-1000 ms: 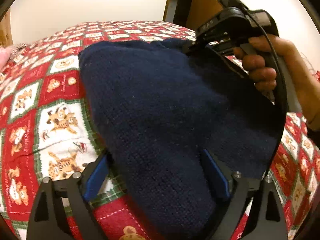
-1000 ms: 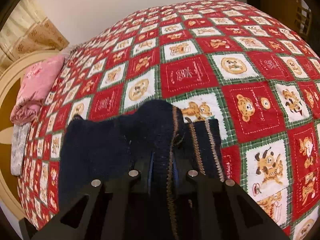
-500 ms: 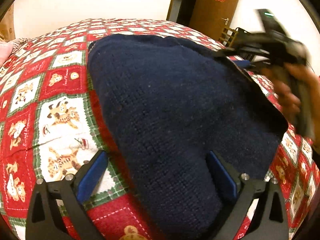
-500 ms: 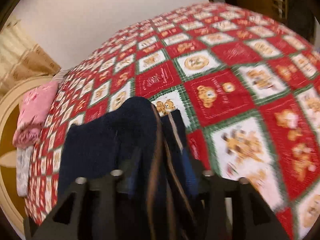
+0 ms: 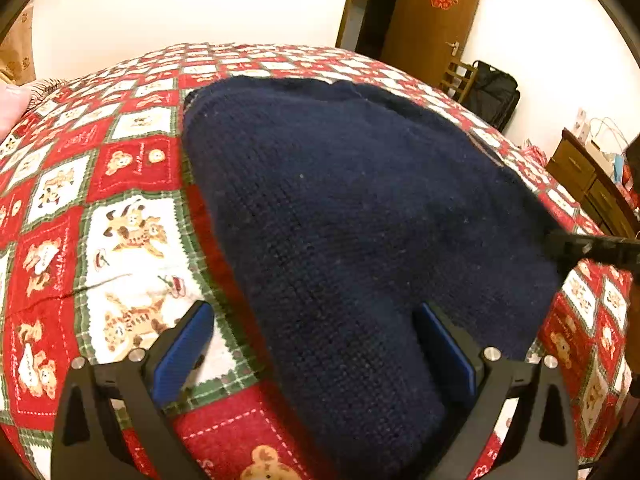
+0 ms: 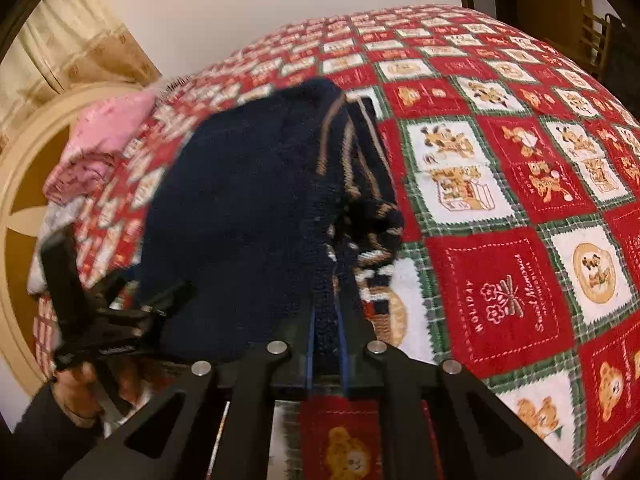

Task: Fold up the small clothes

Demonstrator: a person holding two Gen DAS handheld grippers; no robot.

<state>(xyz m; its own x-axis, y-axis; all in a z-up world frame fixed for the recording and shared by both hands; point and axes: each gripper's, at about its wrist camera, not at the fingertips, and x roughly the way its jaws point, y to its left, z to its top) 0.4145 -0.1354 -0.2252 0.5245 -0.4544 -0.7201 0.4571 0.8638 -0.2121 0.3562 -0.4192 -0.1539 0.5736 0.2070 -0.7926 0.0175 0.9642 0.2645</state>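
A dark navy knitted sweater (image 5: 352,216) lies on the red patchwork bedspread (image 5: 128,160). My left gripper (image 5: 316,344) is open, its blue pads (image 5: 182,350) standing wide on either side of the sweater's near end. In the right wrist view the sweater (image 6: 248,208) shows tan stripes along its edge. My right gripper (image 6: 326,320) is shut on that striped edge and holds it lifted. The right gripper's tip also shows at the right edge of the left wrist view (image 5: 592,248). The left gripper shows at the lower left of the right wrist view (image 6: 116,320).
A pink folded cloth (image 6: 100,140) lies at the bed's far left by a cream headboard (image 6: 24,200). A brown door (image 5: 432,20), a dark bag (image 5: 492,96) and a wooden dresser (image 5: 592,184) stand beyond the bed.
My right gripper has pulled the sweater's striped edge towards the near side, away from the far end. My left gripper stays open around the sweater's near end and has drawn back slightly.
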